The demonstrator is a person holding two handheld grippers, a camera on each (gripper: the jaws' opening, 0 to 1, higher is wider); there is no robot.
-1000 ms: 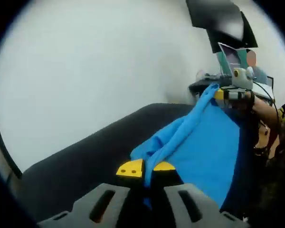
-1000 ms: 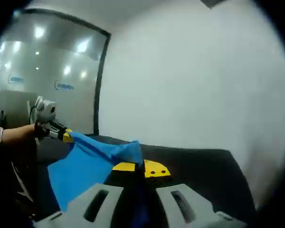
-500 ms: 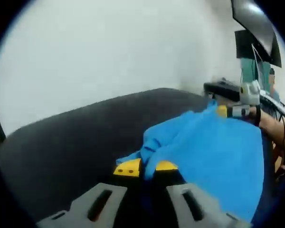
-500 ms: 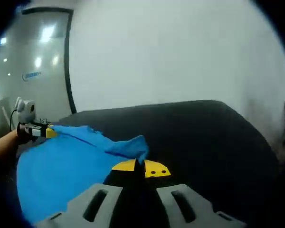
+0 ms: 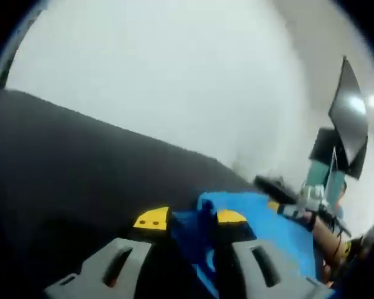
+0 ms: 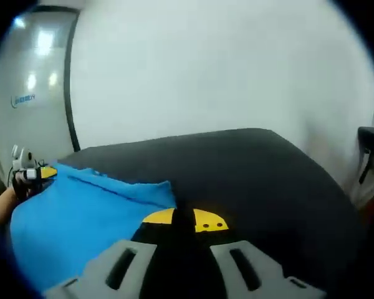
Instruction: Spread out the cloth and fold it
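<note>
The blue cloth (image 6: 81, 215) lies stretched between the two grippers over a dark table (image 6: 255, 174), its far edge running nearly straight from one gripper to the other. The right gripper (image 6: 184, 219) has its jaws together, clamped on one corner; in its view the cloth spreads away to the left toward the left gripper (image 6: 34, 173), which pinches the opposite corner. In the left gripper view, the left gripper (image 5: 190, 218) is closed on a bunched bit of cloth (image 5: 255, 230) that runs off rightward to the right gripper (image 5: 290, 208) (blurred, so details are uncertain). The cloth's long axis follows the line between the grippers, so laying it flat likely means lowering both corners together.
</note>
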